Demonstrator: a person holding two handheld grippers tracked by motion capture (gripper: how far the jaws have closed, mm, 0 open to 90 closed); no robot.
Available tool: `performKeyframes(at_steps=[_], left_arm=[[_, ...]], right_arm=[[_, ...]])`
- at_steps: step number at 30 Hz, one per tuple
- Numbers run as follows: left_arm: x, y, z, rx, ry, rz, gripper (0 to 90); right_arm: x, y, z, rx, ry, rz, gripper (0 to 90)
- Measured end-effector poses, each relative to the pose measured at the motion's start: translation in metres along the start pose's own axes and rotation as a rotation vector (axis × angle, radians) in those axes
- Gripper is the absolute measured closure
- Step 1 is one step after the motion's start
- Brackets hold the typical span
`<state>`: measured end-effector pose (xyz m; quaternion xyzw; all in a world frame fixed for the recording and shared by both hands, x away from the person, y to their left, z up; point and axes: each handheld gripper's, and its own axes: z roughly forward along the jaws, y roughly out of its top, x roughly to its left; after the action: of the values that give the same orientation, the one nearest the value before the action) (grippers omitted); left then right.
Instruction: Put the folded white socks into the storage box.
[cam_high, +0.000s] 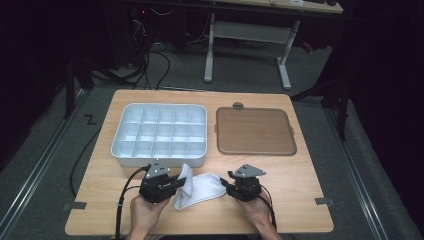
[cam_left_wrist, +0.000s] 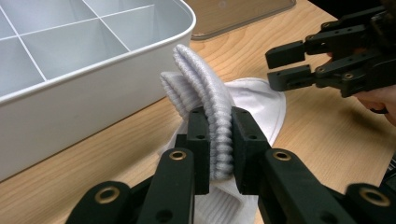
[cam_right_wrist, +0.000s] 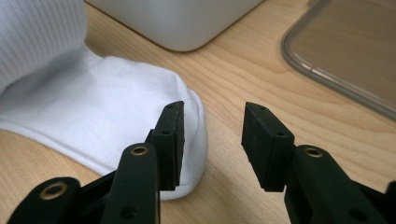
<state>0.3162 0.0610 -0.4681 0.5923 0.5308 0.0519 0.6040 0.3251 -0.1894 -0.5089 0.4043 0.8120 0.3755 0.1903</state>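
A white sock (cam_high: 200, 187) lies on the wooden table near its front edge. Its ribbed cuff (cam_left_wrist: 205, 79) is folded double and lifted. My left gripper (cam_high: 181, 184) is shut on that cuff, and in the left gripper view both pads (cam_left_wrist: 200, 140) press on the ribbing. My right gripper (cam_high: 223, 182) stands open at the sock's other end (cam_right_wrist: 116, 107). Its left jaw is over the sock's rounded edge, and between the jaws there is bare wood. The right gripper (cam_left_wrist: 287, 65) is also seen open in the left gripper view, just past the sock.
A white tray (cam_high: 160, 161) with several empty compartments stands just behind the sock, close to the left gripper. To its right lies a flat brown lid (cam_high: 254, 131) with a clear rim. A person's hands hold both grippers at the table's front edge (cam_high: 200, 231).
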Motion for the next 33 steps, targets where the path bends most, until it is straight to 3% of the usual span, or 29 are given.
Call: performKeyframes(at_steps=[3, 5, 9, 12, 16, 18, 25, 33], left_arm=[[-0.001, -0.001, 0.001, 0.006, 0.001, 0.005, 79.4], [-0.001, -0.002, 0.003, 0.012, 0.005, 0.017, 79.4], [-0.001, -0.002, 0.004, 0.007, 0.016, 0.026, 79.4], [-0.003, -0.005, 0.006, 0.01, 0.032, 0.063, 79.3], [-0.007, -0.008, 0.012, 0.03, 0.028, 0.084, 79.3], [-0.008, -0.008, 0.015, 0.047, 0.016, 0.057, 79.2], [-0.01, -0.013, 0.026, 0.078, 0.018, 0.039, 79.0], [-0.017, -0.022, 0.04, 0.105, 0.026, 0.067, 78.6]], right_arm=[[-0.001, -0.002, 0.005, 0.024, 0.006, 0.0, 61.2], [-0.001, -0.003, 0.007, 0.025, -0.005, -0.005, 66.7], [0.0, -0.006, 0.012, 0.051, 0.017, -0.007, 78.1], [0.004, -0.007, 0.013, 0.067, 0.024, -0.024, 83.2], [0.008, -0.007, 0.012, 0.075, 0.037, -0.012, 85.4], [0.011, -0.008, 0.012, 0.079, 0.036, 0.007, 85.8], [0.019, -0.009, 0.014, 0.071, 0.022, 0.036, 85.9], [0.021, -0.009, 0.015, 0.067, 0.028, 0.028, 85.8]])
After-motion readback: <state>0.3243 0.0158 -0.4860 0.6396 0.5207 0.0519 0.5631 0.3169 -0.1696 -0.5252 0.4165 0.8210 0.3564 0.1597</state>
